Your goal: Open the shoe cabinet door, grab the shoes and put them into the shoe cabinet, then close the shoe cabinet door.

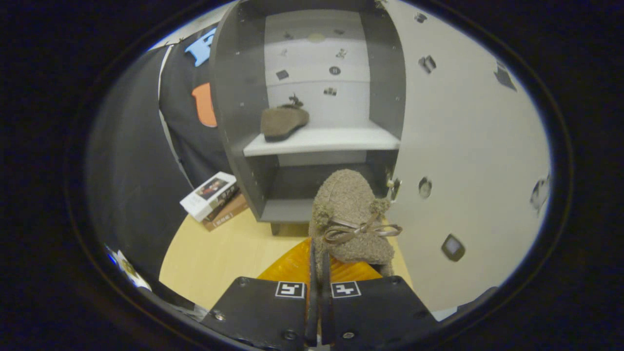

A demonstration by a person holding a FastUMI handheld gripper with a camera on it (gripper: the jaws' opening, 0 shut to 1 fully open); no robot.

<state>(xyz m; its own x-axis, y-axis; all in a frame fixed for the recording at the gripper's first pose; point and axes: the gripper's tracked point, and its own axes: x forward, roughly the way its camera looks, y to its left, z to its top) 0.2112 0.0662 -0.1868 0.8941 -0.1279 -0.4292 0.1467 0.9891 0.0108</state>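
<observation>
The claw (318, 263) pinches what seems the heel rim of a fuzzy brown bow-tied slipper (352, 219); lift it beyond, onto the white shelf (336, 139) beside its mate (284, 123).

Gripper (318, 273): two dark plates, square black-and-white markers, apparently round screw heads.

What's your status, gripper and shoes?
Gripper shut on fuzzy shoe, carried before the open cabinet. Other shoe on shelf. Nothing blocking.
</observation>
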